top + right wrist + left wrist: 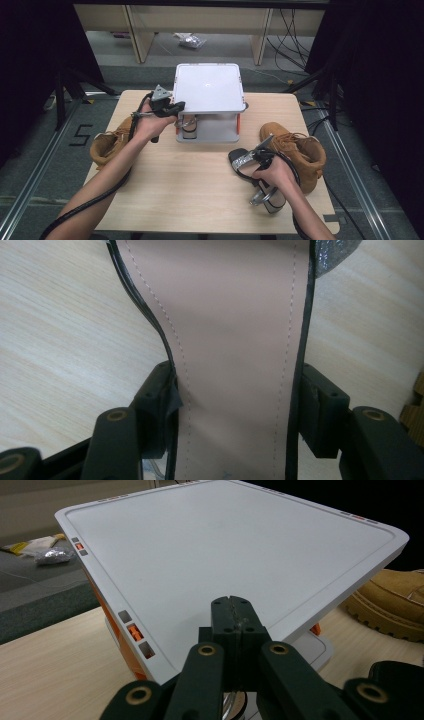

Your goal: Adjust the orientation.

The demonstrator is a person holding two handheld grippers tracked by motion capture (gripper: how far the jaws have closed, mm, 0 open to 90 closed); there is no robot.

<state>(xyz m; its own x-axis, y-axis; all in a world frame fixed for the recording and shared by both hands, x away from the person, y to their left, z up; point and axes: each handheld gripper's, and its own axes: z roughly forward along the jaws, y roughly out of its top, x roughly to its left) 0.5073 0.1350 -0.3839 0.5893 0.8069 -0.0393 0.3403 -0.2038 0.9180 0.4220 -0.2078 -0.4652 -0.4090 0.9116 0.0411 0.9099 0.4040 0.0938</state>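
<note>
A white plastic box stands at the far middle of the table, its flat lid raised over it. A heeled sandal sits inside. My left gripper is at the lid's near left corner. In the left gripper view its jaws are shut together over the lid, with nothing seen between them. My right gripper is shut on a second sandal with a glittery silver strap. Its pads press on both black edges of the pinkish insole.
A tan boot lies at the table's left edge and another at the right, beside my right hand. The second boot also shows past the lid. Bare wooden tabletop lies between my forearms. Cables and desk legs stand beyond the table.
</note>
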